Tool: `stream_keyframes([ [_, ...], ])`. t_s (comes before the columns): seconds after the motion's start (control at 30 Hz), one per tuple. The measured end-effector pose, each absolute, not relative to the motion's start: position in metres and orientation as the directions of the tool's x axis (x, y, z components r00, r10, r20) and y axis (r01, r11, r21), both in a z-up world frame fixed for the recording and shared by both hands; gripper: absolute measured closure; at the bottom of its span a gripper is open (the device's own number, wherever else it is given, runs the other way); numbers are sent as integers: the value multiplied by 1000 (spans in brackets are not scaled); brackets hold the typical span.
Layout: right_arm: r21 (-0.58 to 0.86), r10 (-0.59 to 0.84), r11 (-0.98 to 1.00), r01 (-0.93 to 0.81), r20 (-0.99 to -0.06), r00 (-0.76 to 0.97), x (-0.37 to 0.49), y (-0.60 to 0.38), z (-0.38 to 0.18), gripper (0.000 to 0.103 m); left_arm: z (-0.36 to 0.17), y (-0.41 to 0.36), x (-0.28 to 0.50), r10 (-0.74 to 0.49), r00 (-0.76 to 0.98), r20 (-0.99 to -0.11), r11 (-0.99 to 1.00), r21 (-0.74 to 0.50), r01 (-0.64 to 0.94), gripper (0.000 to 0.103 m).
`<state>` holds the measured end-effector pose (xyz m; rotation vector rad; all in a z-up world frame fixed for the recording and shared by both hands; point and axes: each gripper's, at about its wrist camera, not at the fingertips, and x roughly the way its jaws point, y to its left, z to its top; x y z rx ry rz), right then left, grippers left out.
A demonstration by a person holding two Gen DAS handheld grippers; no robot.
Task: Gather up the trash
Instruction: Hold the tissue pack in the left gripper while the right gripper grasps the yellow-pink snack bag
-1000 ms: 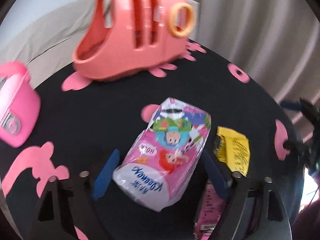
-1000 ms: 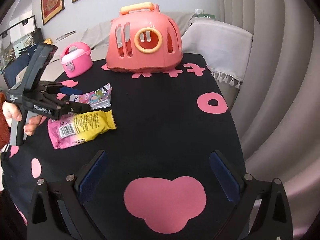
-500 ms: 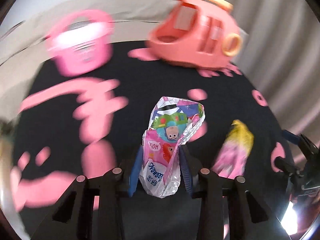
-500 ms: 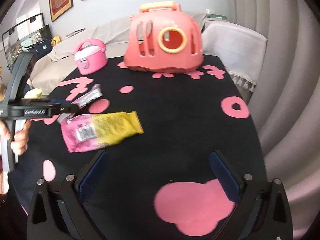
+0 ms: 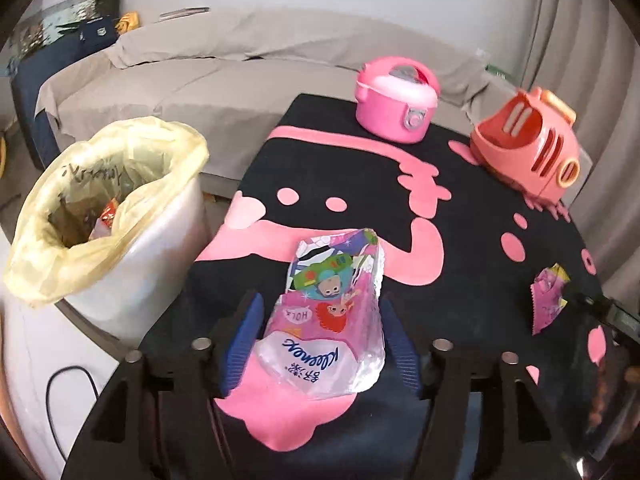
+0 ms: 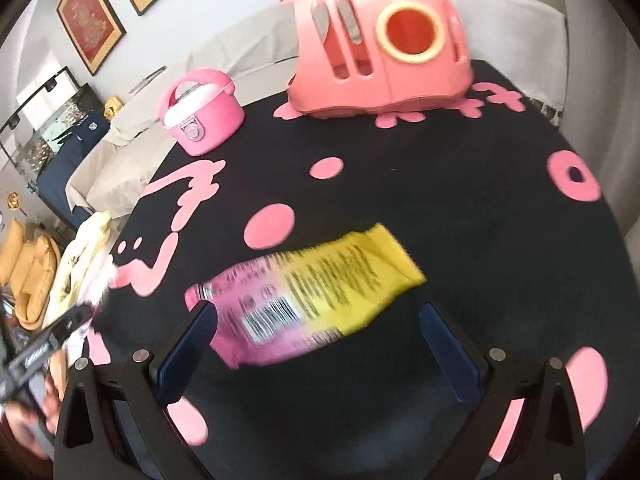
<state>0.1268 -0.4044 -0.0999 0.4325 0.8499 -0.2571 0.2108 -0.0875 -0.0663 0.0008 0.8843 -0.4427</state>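
Note:
A Kleenex tissue pack (image 5: 332,312) with cartoon print hangs between the blue pads of my left gripper (image 5: 322,302), over the table's near left edge. The jaws are opening, and both pads still touch the pack's sides. A white bin with a yellow bag (image 5: 172,148) stands to the left, below table height. A pink-and-yellow snack wrapper (image 6: 312,300) lies flat on the black cloth, and my right gripper (image 6: 318,312) stands open around its near part without touching it. The wrapper (image 5: 550,300) also shows at the right of the left wrist view.
The black tablecloth (image 6: 440,184) has pink shapes. At the back stand a salmon toy pet carrier (image 6: 380,44) and a pink toy rice cooker (image 6: 200,120). A grey covered sofa (image 5: 200,72) runs behind the table and bin. A hand holds the left gripper (image 6: 40,348).
The left gripper closed on the tissue pack, lifted it and swung left toward the bin, then widened again. The right gripper moved forward until its fingers straddle the wrapper.

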Motion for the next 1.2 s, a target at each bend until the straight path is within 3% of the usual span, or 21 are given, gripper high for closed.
stream_keyframes([
  [0.37, -154, -243, 968, 197, -772, 588, 203, -344, -103, 3, -70, -71, 224, -335, 567, -753, 932, -179, 314, 22],
  [0.57, -357, -357, 926, 122, -723, 592, 177, -333, -103, 3, -88, -83, 237, -399, 427, -812, 896, -246, 370, 19],
  [0.77, -290, -345, 938, 191, -726, 595, 131, -372, -89, 3, -91, -104, 241, -348, 464, -815, 905, -164, 392, 19],
  [1.0, -48, -216, 963, 267, -730, 648, 92, -408, -73, 3, -97, -119, 240, -350, 440, -827, 902, -172, 395, 20],
  [1.2, -26, -186, 969, 246, -731, 656, 101, -403, -77, 3, -94, -149, 226, -397, 410, -821, 860, -177, 478, 38],
])
